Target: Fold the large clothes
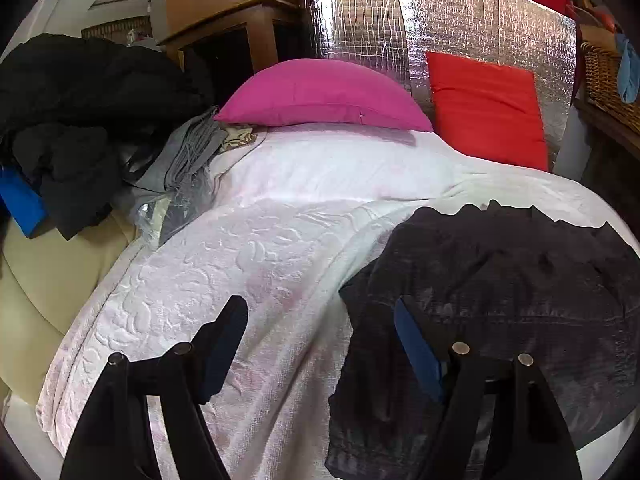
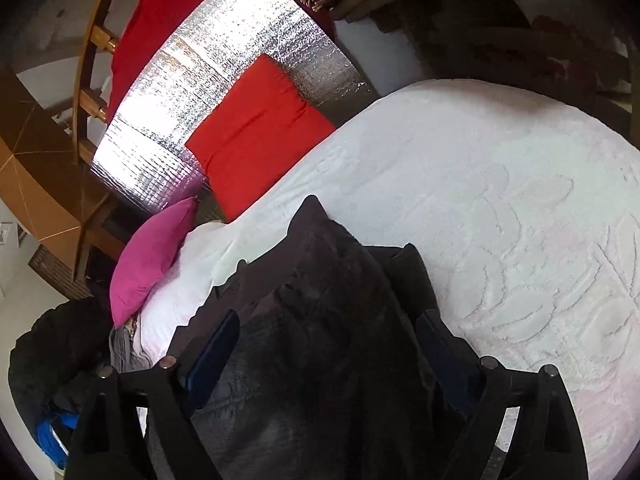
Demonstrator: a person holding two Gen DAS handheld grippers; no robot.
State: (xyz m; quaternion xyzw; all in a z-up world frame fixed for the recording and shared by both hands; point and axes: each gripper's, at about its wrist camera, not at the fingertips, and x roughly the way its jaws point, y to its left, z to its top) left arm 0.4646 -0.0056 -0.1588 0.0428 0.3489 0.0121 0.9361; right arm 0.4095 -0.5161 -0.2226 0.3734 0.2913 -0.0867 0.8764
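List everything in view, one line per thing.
dark garment: one, black-grey, lying on the bedspread
bedspread: one, white embossed, covering the bed
pink cushion: one, at the bed's head
red cushion: one, leaning on the foil sheet
foil sheet: one, silver, behind the cushions
clothes pile: black and grey, left of the bed
wicker basket: one, brown, far right
left gripper: open, empty
right gripper: open, over the dark garment
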